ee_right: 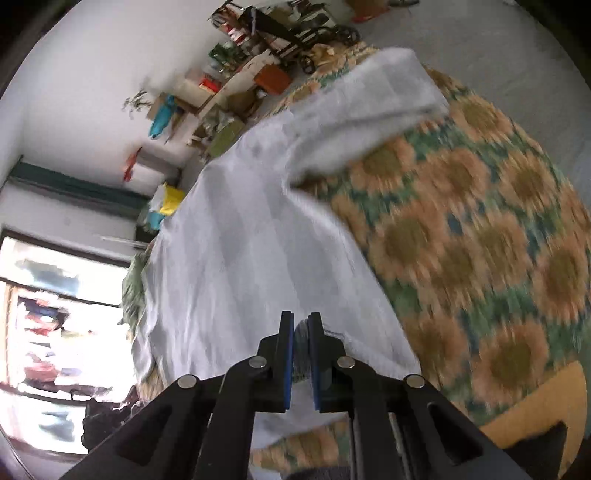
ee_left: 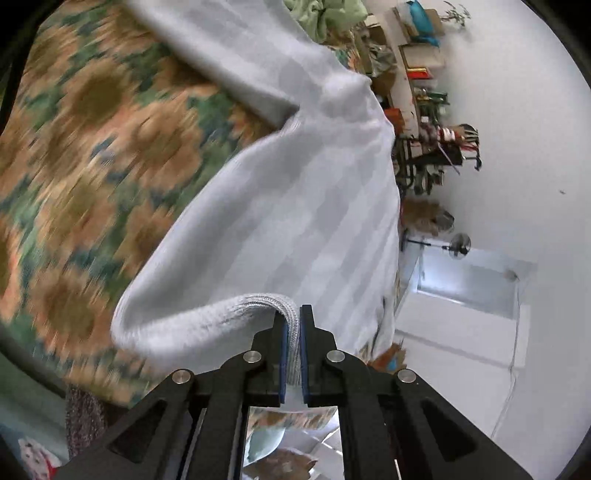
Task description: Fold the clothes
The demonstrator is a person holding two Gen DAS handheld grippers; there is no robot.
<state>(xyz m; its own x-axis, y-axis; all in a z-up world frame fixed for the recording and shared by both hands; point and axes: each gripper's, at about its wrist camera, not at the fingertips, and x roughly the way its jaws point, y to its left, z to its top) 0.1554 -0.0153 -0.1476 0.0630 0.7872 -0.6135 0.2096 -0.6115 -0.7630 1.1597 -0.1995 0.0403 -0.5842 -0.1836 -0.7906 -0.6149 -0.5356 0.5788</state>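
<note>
A pale grey striped garment [ee_left: 303, 206] hangs and drapes over a bed with a sunflower-print cover [ee_left: 92, 147]. My left gripper [ee_left: 294, 332] is shut on the garment's ribbed hem, which curls away to the left in a loop. In the right wrist view the same garment [ee_right: 243, 251] stretches away from my right gripper [ee_right: 301, 332], which is shut on a bunched edge of the cloth. A sleeve [ee_right: 369, 107] lies folded across the far part of the bedcover [ee_right: 480, 251].
A green cloth heap [ee_left: 325, 14] lies at the bed's far end. Cluttered shelves [ee_left: 421, 74] and boxes line the white wall. A standing fan [ee_left: 458, 245] is by the wall. A bright window [ee_right: 48, 332] is at the left of the right wrist view.
</note>
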